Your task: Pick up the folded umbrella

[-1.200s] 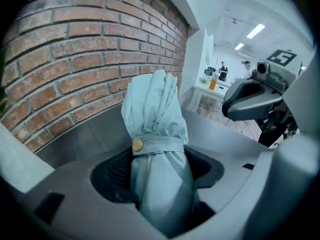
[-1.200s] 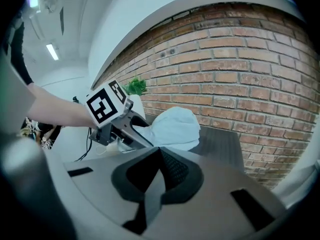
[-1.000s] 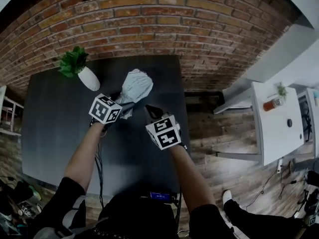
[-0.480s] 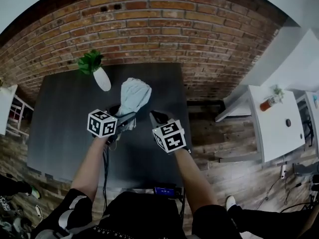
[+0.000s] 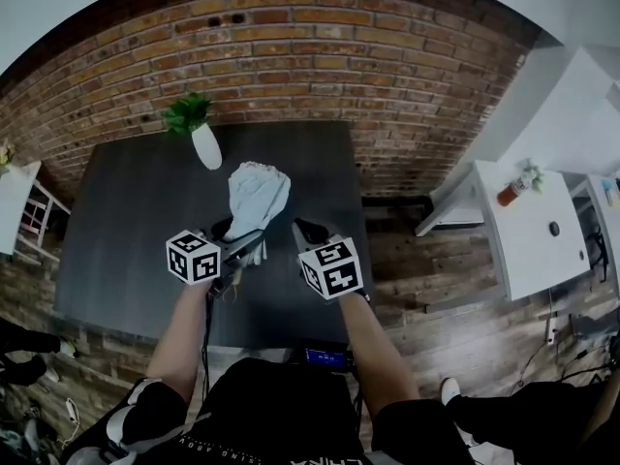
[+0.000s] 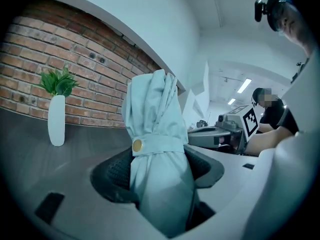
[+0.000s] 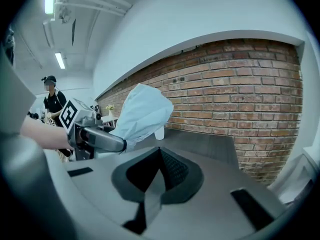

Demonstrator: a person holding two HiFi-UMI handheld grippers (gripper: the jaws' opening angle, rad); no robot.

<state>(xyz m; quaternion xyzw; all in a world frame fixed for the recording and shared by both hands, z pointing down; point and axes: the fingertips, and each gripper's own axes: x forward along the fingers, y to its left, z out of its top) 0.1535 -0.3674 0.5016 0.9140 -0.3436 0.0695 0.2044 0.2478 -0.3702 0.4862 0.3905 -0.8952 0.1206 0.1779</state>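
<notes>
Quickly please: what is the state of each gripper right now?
Left gripper: closed on the folded umbrella.
Right gripper: closed, holding nothing.

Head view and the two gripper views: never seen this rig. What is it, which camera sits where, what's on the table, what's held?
There is no robot here. A person holds a two-jaw gripper in each hand, and the cubes with square markers are part of the grippers. The head view looks down from the person's head. Each gripper view comes from a camera riding on that gripper and looking along its jaws. The left gripper is shut on the folded pale umbrella, which seems to be off the dark table. The right gripper is shut and empty, beside the left. A white vase with a green plant stands on the table near the brick wall.
</notes>
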